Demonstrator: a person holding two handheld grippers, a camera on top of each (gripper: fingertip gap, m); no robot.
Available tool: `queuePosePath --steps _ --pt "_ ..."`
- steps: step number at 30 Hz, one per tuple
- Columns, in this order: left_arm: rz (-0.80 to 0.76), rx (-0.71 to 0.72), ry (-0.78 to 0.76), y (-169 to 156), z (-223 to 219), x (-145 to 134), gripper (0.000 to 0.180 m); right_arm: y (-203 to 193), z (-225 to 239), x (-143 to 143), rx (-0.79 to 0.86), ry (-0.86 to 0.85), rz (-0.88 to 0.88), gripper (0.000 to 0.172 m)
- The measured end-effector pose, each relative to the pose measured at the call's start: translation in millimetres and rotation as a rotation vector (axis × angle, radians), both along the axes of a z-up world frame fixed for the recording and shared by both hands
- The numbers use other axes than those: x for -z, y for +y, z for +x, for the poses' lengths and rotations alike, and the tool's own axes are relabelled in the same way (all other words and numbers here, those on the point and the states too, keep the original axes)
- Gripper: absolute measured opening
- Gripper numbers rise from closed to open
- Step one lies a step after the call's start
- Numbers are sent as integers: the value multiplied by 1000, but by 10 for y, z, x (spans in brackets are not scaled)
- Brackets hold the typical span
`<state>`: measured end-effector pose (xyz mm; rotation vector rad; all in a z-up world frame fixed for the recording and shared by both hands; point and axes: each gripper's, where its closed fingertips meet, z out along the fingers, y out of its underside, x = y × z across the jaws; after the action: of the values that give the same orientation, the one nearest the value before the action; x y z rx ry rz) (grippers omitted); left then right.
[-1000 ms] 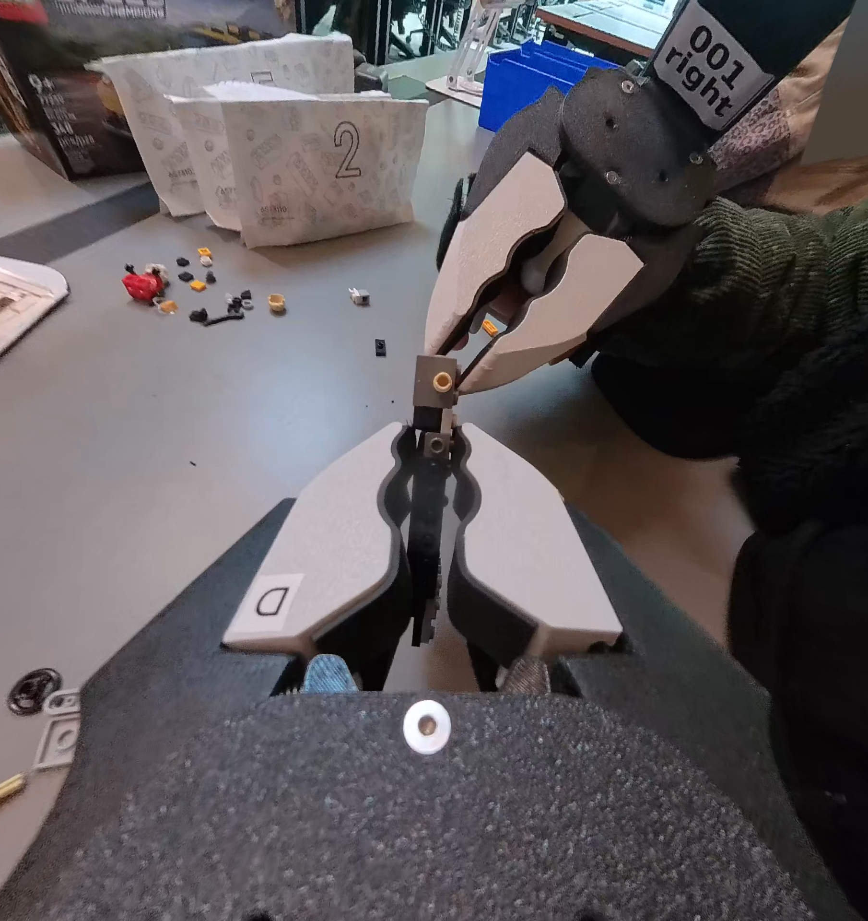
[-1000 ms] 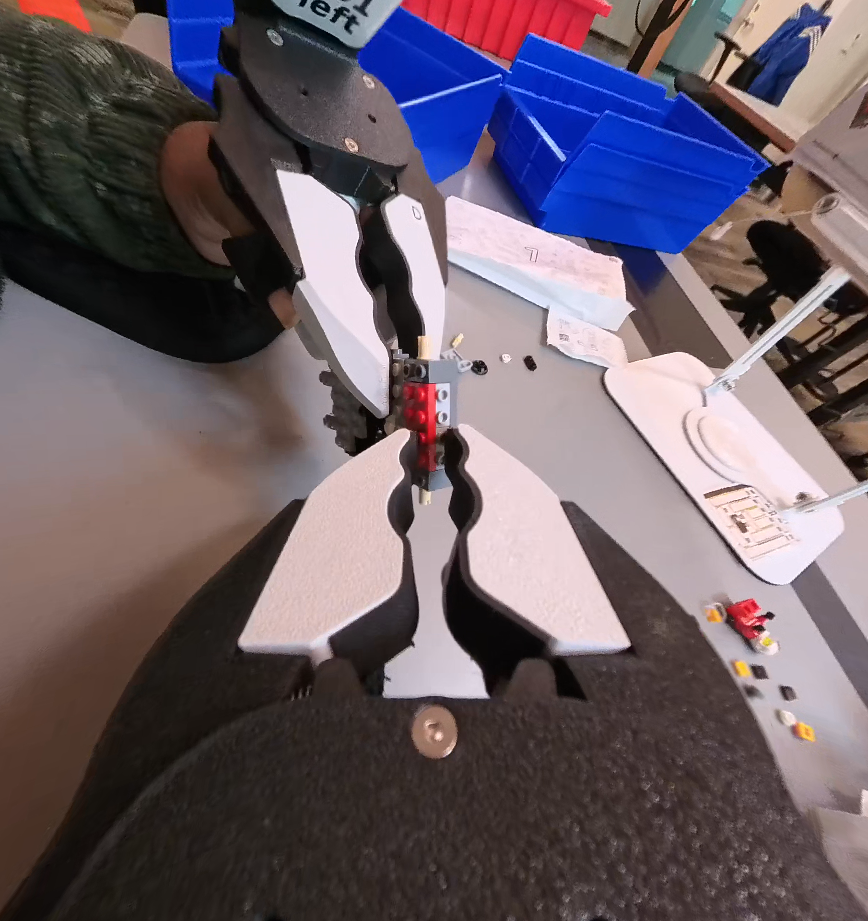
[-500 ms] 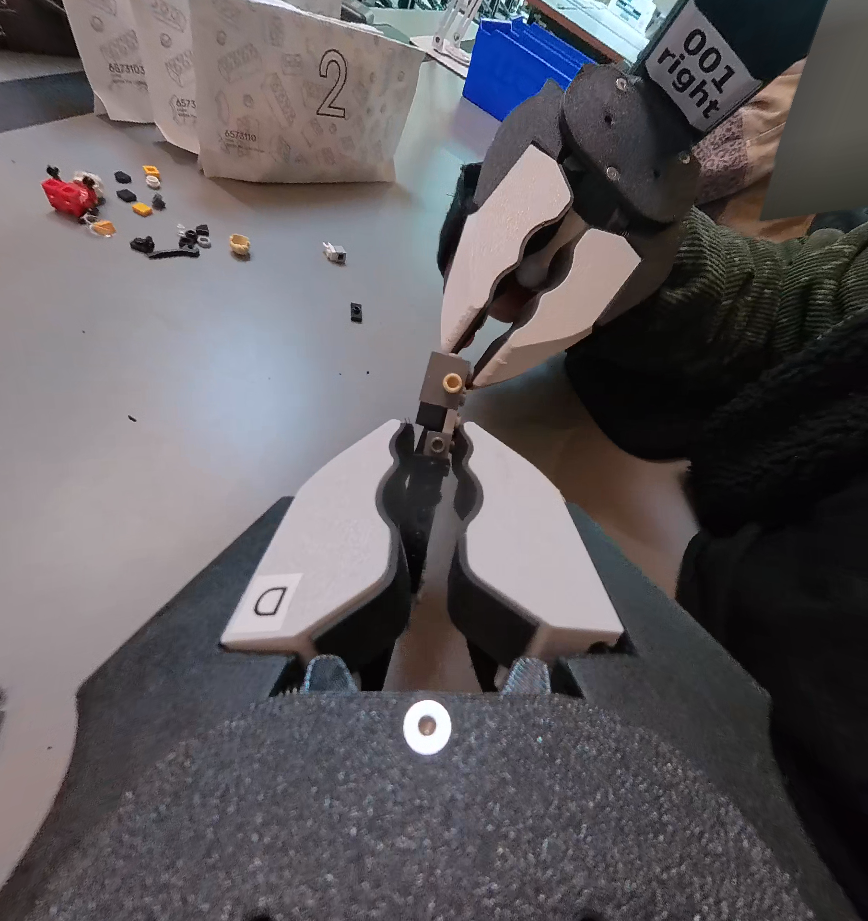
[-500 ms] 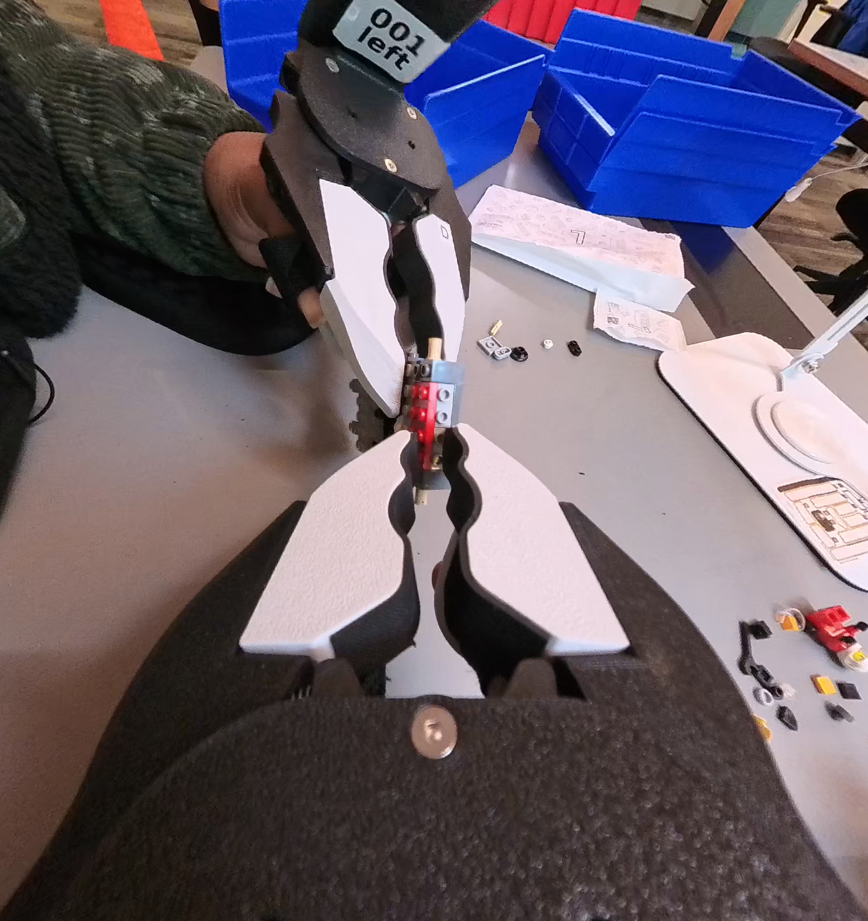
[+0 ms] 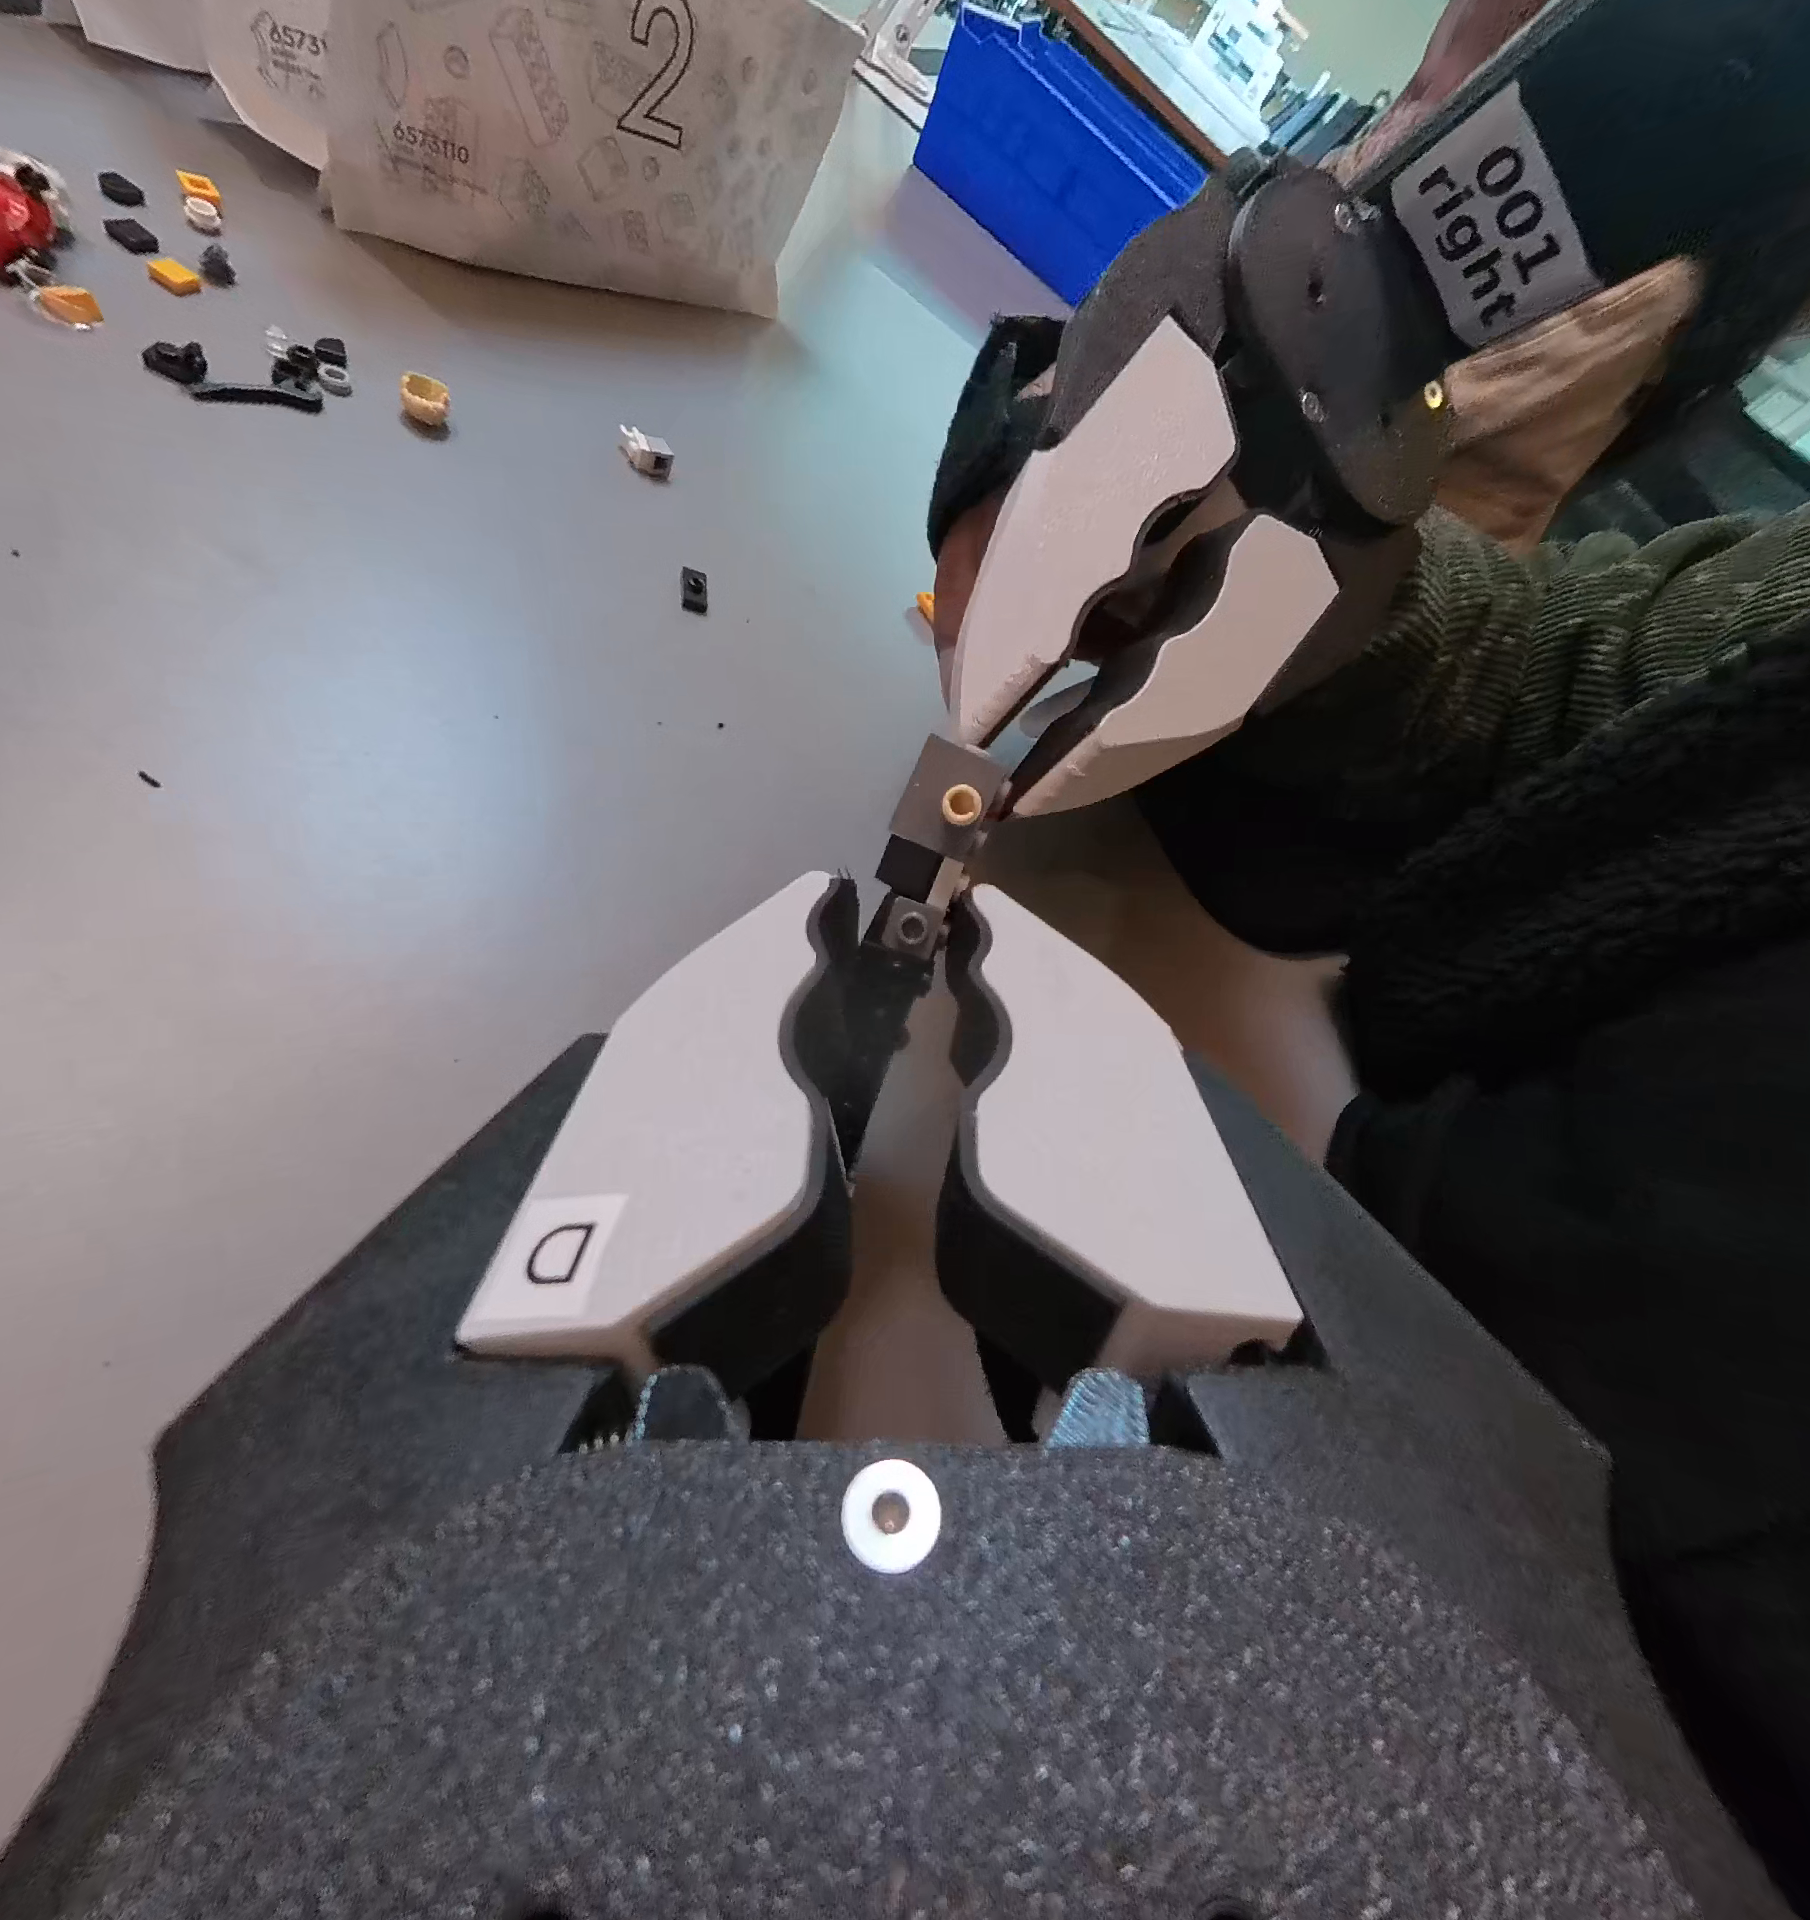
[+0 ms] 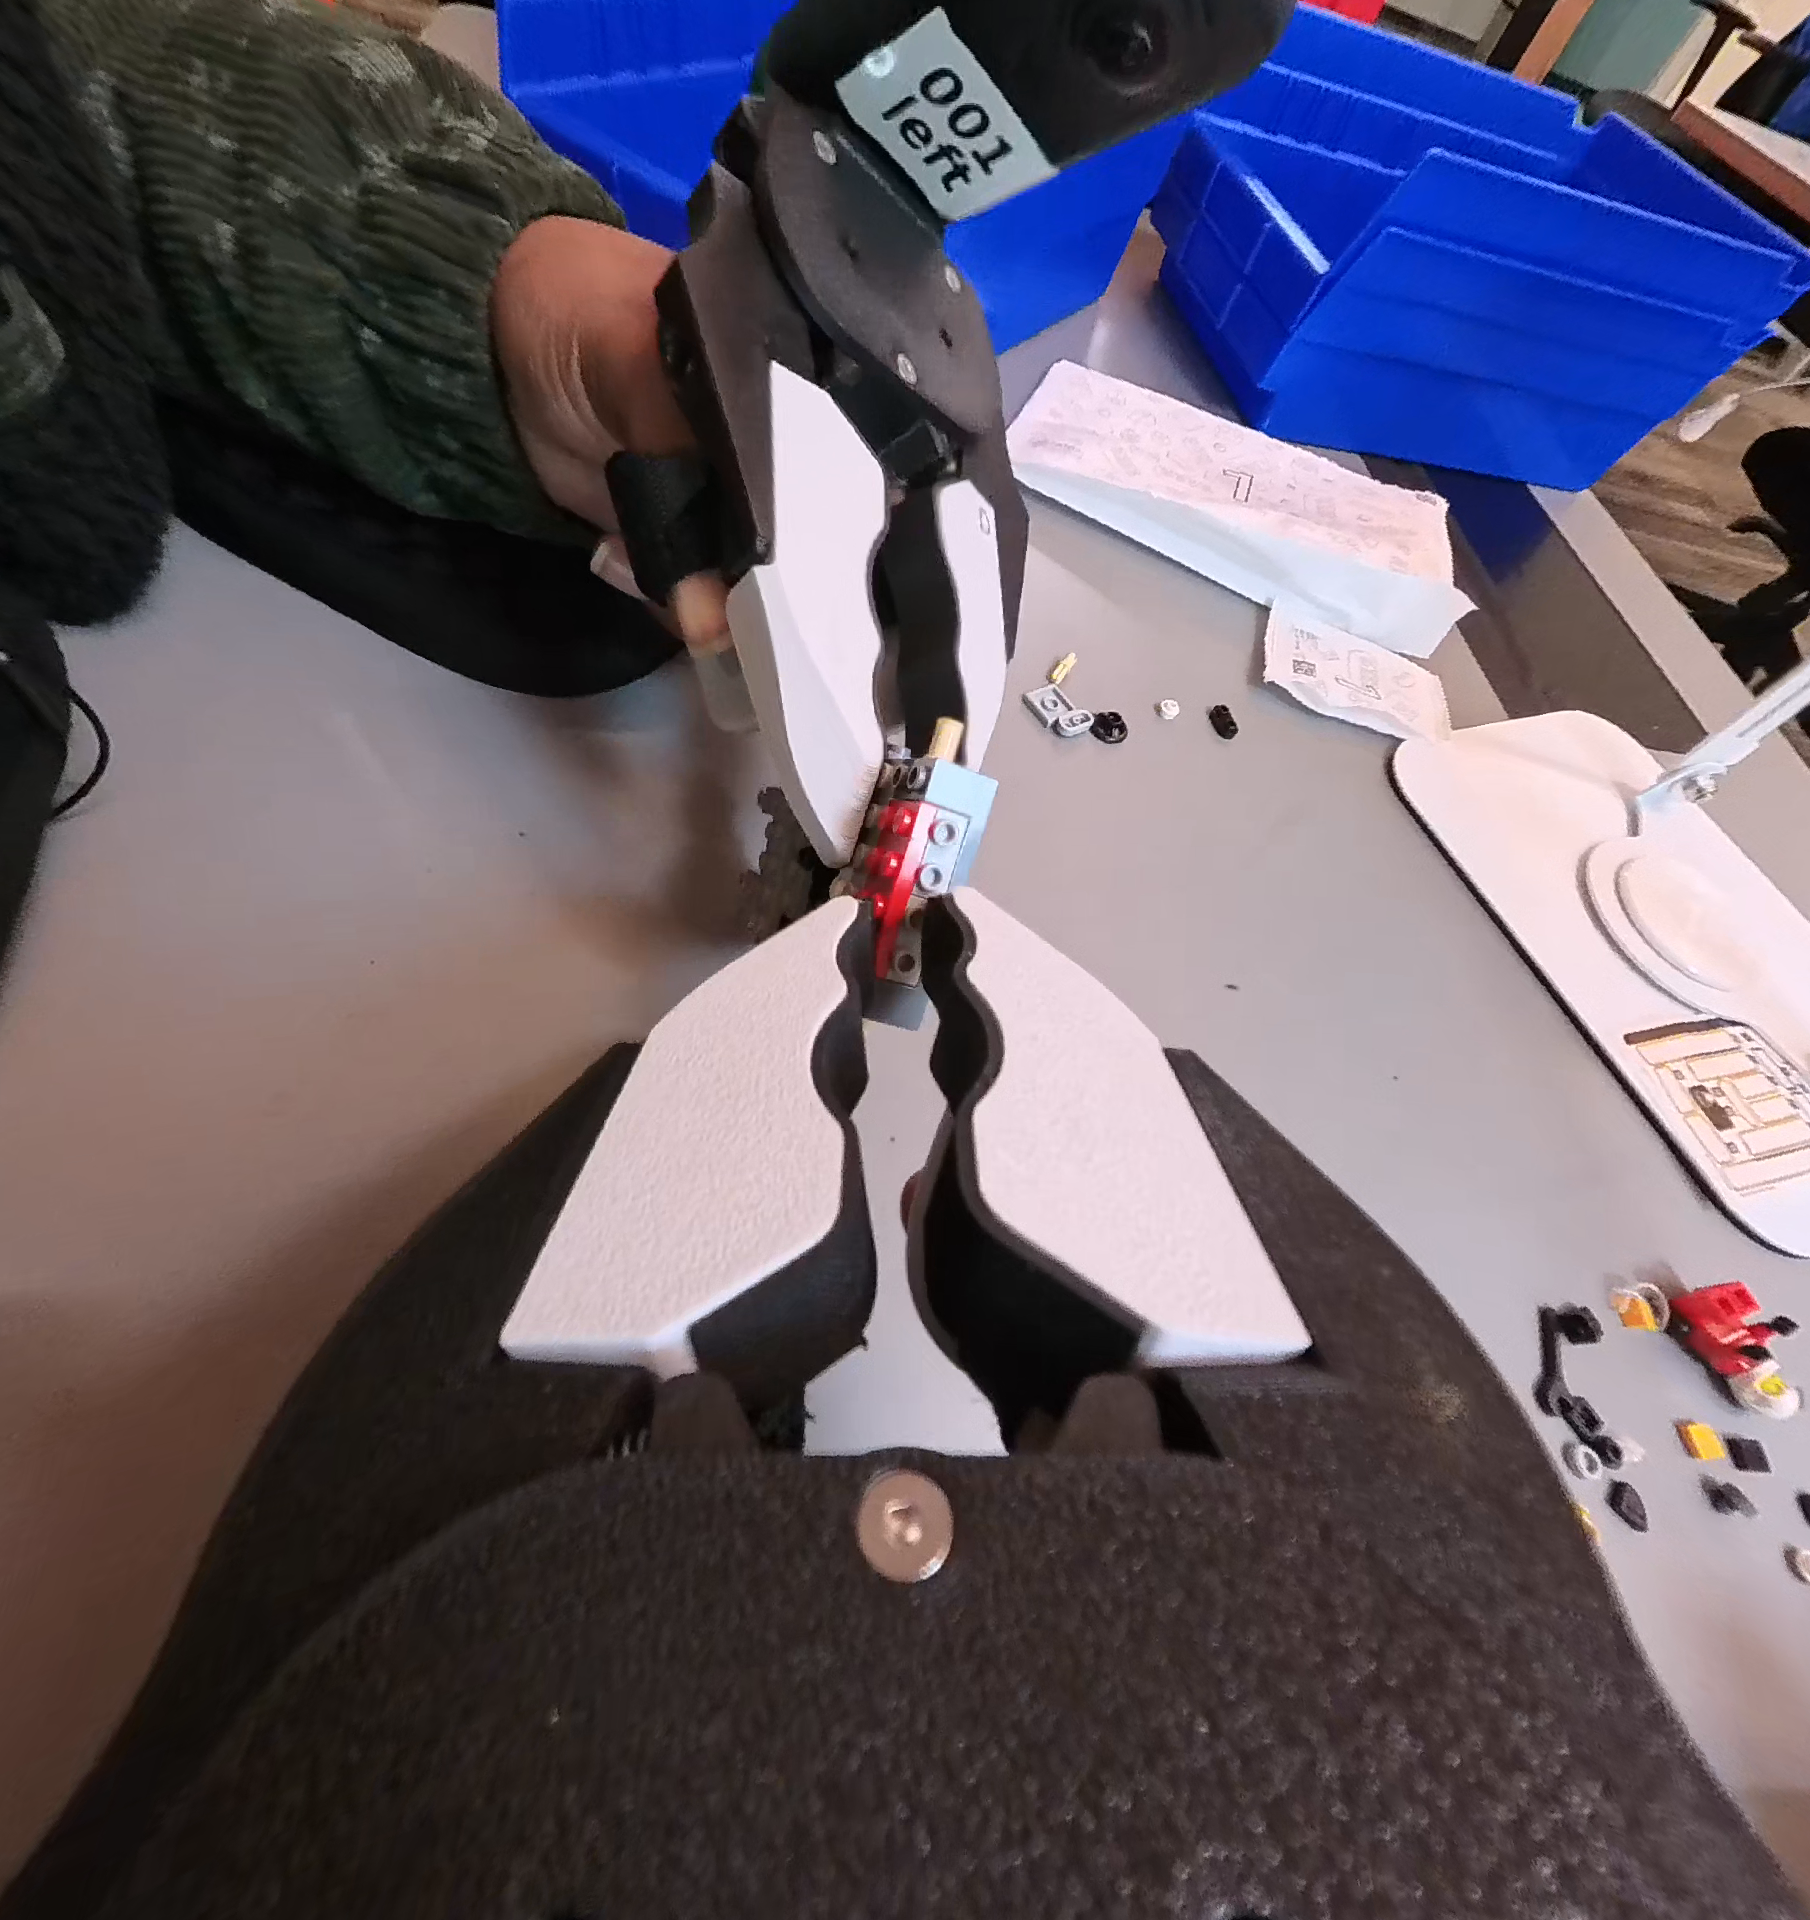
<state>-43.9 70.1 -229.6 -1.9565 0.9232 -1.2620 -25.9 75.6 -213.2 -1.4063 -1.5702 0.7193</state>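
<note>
— Two tongs meet on one small brick build held above the grey desk. The left tongs are clamped on its black end; the right tongs are clamped on the red-and-grey end.

— And around them?

— A tan pin pokes from the grey block. Beyond, loose parts lie scattered on the desk before a white paper bag. In the right wrist view, more small parts lie past the build, blue bins stand at the desk's far edge, and a red piece lies to the right.

— The step?

— Seemingly two halves being pressed or pulled; both grips need to stay firm and aligned.
</note>
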Motion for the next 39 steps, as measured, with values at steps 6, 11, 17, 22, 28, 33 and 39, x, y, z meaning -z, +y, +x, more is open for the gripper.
queuePosePath --steps 6,11,17,22,28,33,39 --pt "-1 -120 13 248 -77 11 14 -476 -232 70 -209 6 34 4" --pt "86 -76 37 155 -23 -16 14 -215 -66 -365 -86 159 79 0" --pt "127 -56 40 100 34 -91 14 140 11 -282 84 93 115 14" --pt "126 -40 67 46 81 -63 14 117 -77 -152 85 16 176 13" --pt "88 -43 81 41 72 -18 14 111 -126 -86 98 -16 206 10" --pt "65 -49 88 52 63 12 14 123 -120 -44 110 -2 134 10" --pt "33 -70 109 77 47 83 14 132 -148 30 140 -14 80 10"
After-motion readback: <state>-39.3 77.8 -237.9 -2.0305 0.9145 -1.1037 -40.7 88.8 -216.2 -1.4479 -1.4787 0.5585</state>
